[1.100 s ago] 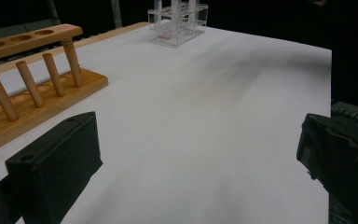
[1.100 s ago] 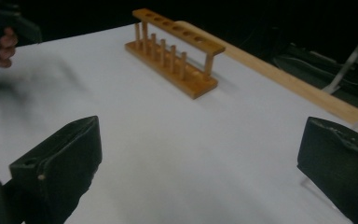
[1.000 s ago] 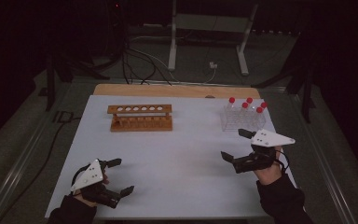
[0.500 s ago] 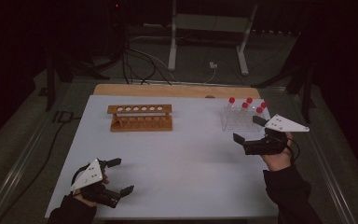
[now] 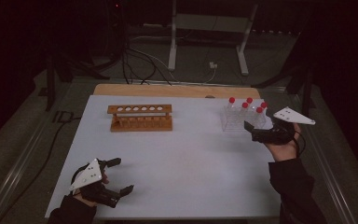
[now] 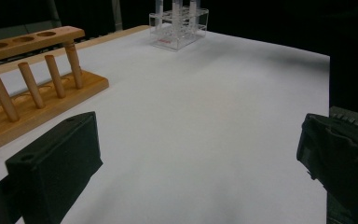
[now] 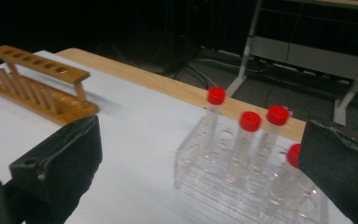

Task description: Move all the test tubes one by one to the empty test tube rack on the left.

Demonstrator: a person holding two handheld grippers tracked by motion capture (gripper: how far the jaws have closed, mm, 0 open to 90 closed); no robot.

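- Behind the right gripper's right-hand jaw in the right gripper view, one red-capped tube [image 7: 292,172] is sitting partly hidden, with just a slice of its cap and threaded neck showing.
- Low in that same view, the clear tube rack [image 7: 200,177] is running off the bottom edge, so its base is cut off.
- At the top of the left gripper view, the clear tube rack [image 6: 179,29] is showing far off, and the tubes in it are being clipped by the frame, so their caps cannot be made out.
- Left of the clear rack in the high view, the wooden rack [image 5: 140,117] is standing empty on the white table [image 5: 191,163]; its near end is cut off in the left gripper view [image 6: 28,84].
- Four red-capped tubes [image 5: 249,108] are standing upright in the clear rack [image 5: 237,122] at the far right of the table.
- Just right of the clear rack, the right gripper [image 5: 251,129] is hovering with its jaws spread apart and holding nothing, pointing at the rack; whether it is touching the rack is hard to tell.
- The person's right hand [image 5: 283,148] is reaching forward, with the dark sleeve coming up from the bottom edge.
- Well apart from the clear rack, at the near left corner of the table, the left gripper [image 5: 120,176] is resting low with its jaws wide apart and empty, and the left hand [image 5: 89,186] is wrapping it from behind.
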